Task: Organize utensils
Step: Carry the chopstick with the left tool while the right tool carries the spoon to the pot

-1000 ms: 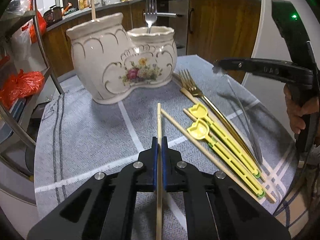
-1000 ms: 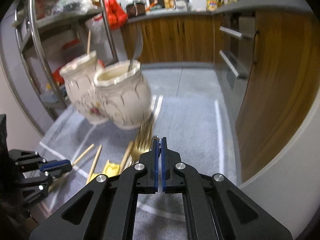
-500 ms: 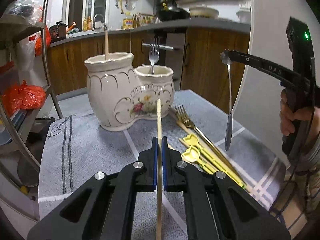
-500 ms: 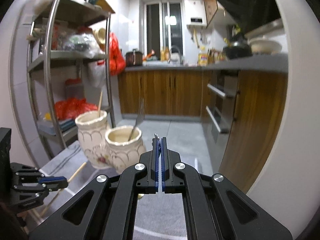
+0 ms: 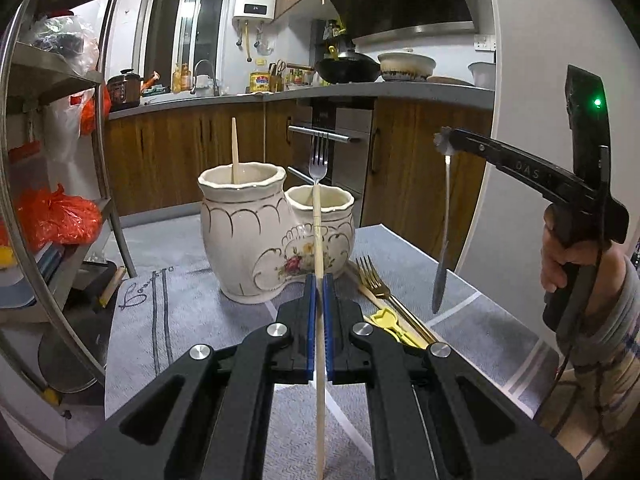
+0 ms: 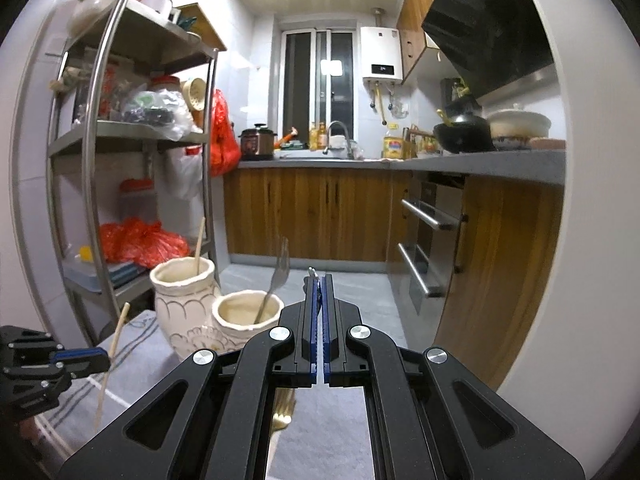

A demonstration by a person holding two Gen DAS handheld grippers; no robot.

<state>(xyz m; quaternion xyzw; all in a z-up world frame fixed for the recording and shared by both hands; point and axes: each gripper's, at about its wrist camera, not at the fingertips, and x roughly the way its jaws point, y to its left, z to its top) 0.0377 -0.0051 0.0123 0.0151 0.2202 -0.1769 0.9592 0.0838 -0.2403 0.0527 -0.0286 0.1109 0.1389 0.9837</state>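
My left gripper [image 5: 318, 280] is shut on a wooden chopstick [image 5: 319, 236], held above the grey cloth and pointing at the white ceramic double holder [image 5: 256, 240]. The holder's taller pot has a wooden chopstick [image 5: 235, 150] in it, the lower pot a silver fork [image 5: 318, 160]. My right gripper [image 5: 442, 145] is shut on a silver utensil [image 5: 442, 240] that hangs down from it by its handle, raised to the right of the holder. In the right wrist view, the right gripper [image 6: 318, 280] is above and right of the holder [image 6: 208, 316]. A gold fork [image 5: 374, 284] and yellow utensils [image 5: 390, 320] lie on the cloth.
A metal shelf rack [image 5: 24, 184] with red bags stands to the left. Wooden cabinets and an oven [image 5: 340, 144] are behind the table. The grey cloth [image 5: 180, 320] covers the table; its right edge is near the hand holding the right gripper.
Both grippers have risen from the cloth, the left lifting the chopstick and the right lifting the silver utensil. Both views now tilt up toward the kitchen.
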